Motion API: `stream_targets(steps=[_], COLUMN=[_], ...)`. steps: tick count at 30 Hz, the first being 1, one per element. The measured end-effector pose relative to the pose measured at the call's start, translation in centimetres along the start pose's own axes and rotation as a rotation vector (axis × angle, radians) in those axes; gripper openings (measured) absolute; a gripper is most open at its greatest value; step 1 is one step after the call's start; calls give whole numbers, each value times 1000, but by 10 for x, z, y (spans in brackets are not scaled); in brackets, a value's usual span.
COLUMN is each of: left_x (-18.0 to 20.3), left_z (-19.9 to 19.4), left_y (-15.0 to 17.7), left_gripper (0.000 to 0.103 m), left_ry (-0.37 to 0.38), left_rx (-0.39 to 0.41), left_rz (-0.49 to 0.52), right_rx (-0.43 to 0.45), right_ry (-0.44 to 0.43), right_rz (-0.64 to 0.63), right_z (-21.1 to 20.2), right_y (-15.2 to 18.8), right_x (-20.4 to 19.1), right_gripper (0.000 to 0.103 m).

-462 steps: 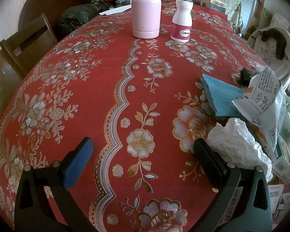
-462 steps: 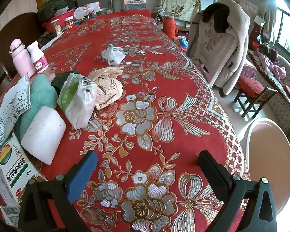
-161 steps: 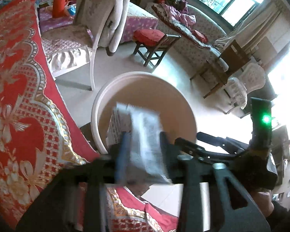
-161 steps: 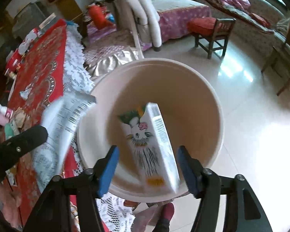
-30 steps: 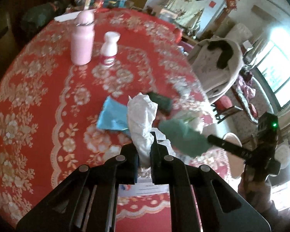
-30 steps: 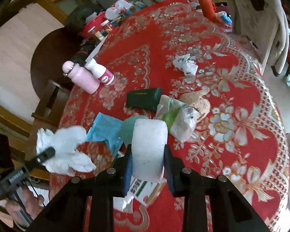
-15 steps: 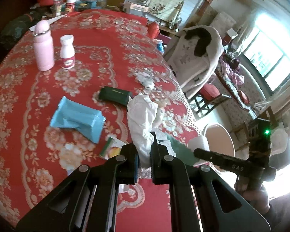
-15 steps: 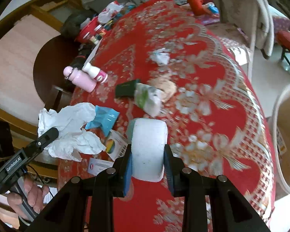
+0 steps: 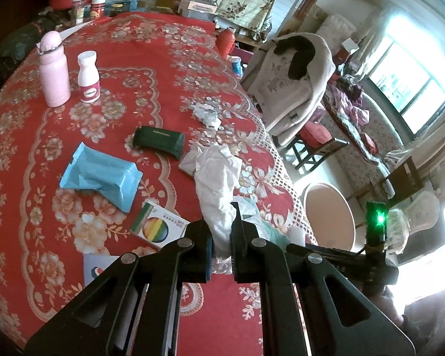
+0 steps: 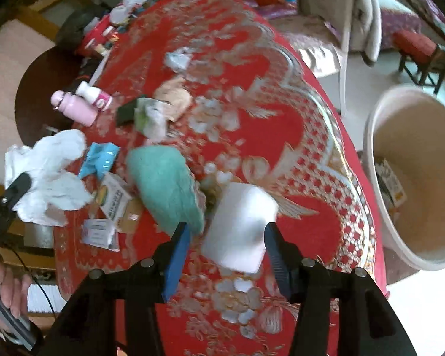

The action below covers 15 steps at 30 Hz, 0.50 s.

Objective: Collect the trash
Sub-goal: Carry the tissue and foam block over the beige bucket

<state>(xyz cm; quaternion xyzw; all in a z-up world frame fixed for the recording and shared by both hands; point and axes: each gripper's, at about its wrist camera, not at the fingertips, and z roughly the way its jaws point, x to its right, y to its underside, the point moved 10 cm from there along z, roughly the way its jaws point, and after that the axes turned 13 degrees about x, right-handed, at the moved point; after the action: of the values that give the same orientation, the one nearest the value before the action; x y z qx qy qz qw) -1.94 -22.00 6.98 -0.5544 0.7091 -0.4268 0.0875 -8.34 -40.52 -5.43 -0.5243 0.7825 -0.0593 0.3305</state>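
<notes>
Over the red tablecloth point(image 10: 281, 124), my right gripper point(image 10: 227, 252) has just been opening around the white block point(image 10: 237, 225), bin point(image 10: 412, 178) at three o'clock; left gripper point(image 9: 222, 246) still pinches crumpled paper point(image 9: 219, 178)

Two bottles point(image 9: 55, 69) point(image 9: 88, 72), one blue packet point(image 9: 102, 176), one dark green box point(image 9: 158, 141), one bin point(image 10: 415, 175), one crumpled tissue point(image 9: 218, 184).

You're in a lived-in home: floral red tablecloth point(image 9: 127, 44) on the bench, robe-draped chair point(image 9: 293, 89), cushioned stool point(image 9: 314, 139), sunny window point(image 9: 406, 83).
</notes>
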Motion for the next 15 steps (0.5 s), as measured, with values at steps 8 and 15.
stream_targets(steps=[8, 15], left_x=[14, 55], left_z=[-1, 11], left_y=[-4, -10], left_gripper=[7, 7], left_ry=[24, 87], left_rx=[3, 0], left_rz=[31, 63], right_rx=[36, 123], right_ry=[8, -40], right_rz=[-2, 10], right_z=[-3, -42], right_y=[2, -22], right_x=[9, 8], right_gripper=[33, 33])
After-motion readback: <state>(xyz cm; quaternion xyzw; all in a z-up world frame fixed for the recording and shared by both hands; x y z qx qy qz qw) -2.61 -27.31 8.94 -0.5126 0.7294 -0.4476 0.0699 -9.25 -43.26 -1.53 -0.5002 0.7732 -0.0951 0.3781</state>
